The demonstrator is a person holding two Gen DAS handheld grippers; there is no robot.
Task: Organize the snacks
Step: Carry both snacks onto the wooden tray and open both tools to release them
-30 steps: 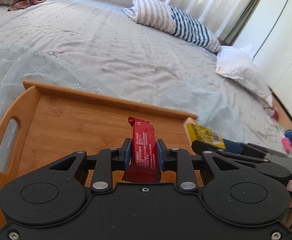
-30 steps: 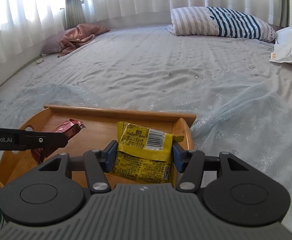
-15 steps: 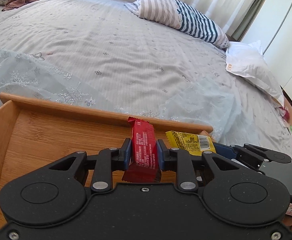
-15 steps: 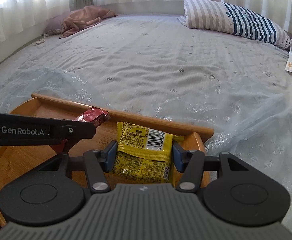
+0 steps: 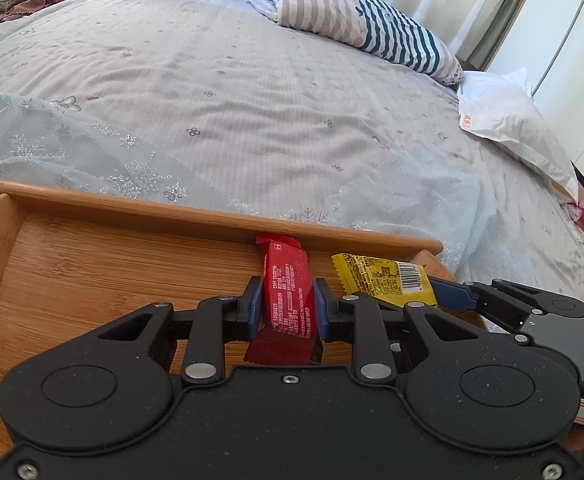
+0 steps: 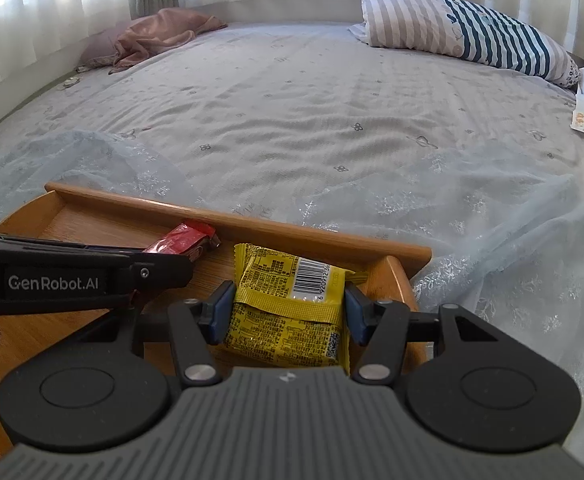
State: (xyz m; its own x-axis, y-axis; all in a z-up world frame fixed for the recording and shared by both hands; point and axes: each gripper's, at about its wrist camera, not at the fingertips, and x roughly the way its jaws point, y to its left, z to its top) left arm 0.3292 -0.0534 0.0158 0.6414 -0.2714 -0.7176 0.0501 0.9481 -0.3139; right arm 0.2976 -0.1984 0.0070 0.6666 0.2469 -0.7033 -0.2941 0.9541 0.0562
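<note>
On the bed (image 6: 292, 120) we see one wooden tray (image 5: 92, 272) and two pillows against white curtains. Over its far right corner, our left tongs (image 5: 286, 308) pinch one red bar (image 5: 288, 292), and our right tongs (image 6: 286, 312) pinch one yellow packet (image 6: 288, 308).

A: What does the left gripper (image 5: 286, 308) look like?

B: Matte black and speckled, with two round discs on its wide body, silver rivets on the link arms, small screws at the corners and blue pads (image 5: 254, 307) on the fingers. Seen from the right wrist, its side reads "GenRobot.AI" in white.

A: And the right gripper (image 6: 287, 312)?

B: Same black linkage, discs, rivets and blue pads (image 6: 221, 312), but its centre is ribbed grey plastic with a small white logo.
</note>
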